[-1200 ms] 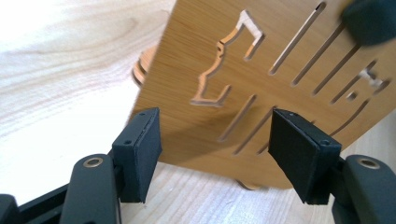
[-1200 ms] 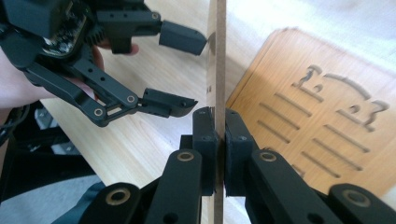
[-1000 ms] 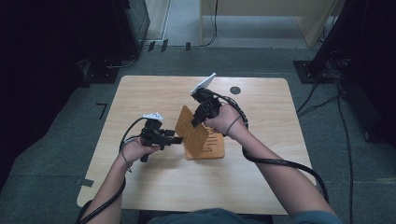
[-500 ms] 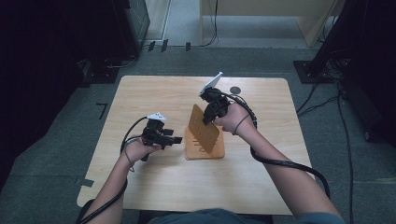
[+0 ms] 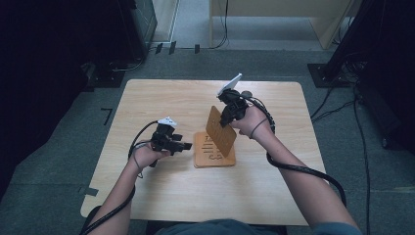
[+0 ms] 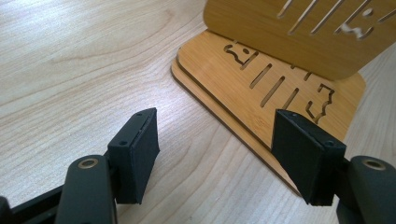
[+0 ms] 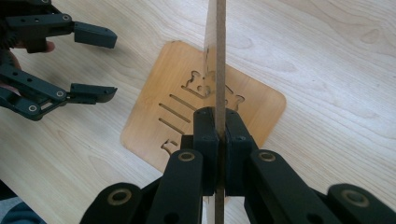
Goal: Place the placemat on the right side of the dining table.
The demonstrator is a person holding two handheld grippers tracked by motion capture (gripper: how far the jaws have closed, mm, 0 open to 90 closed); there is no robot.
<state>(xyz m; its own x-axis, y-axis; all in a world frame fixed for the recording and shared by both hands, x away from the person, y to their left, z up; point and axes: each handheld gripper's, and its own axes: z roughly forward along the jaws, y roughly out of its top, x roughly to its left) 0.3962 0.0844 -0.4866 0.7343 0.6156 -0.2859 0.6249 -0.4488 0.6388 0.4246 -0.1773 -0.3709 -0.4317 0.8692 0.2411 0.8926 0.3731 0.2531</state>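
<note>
A flat bamboo board point(image 5: 211, 157) with cut-out slots lies mid-table; in the left gripper view the flat board point(image 6: 261, 84) rests on a second, similar board. My right gripper point(image 5: 226, 117) is shut on the top edge of another slotted board point(image 5: 221, 132), which it holds tilted on edge over the flat one. In the right gripper view that held board point(image 7: 215, 46) stands edge-on between the pads of the right gripper point(image 7: 217, 126). My left gripper point(image 5: 188, 146) is open beside the flat board's left edge. Its jaws have just been opening, and the left gripper point(image 6: 219, 133) has nothing between them.
The wooden table point(image 5: 171, 98) is bare around the boards. A small dark round object point(image 5: 246, 94) lies at the far edge behind the right hand. Cables trail from both grippers toward the near edge. Dark equipment stands on the floor to the left and right.
The right gripper has carried the tilted board to the right, away from the left gripper. The left gripper has stayed in place, and its jaws stand wider apart.
</note>
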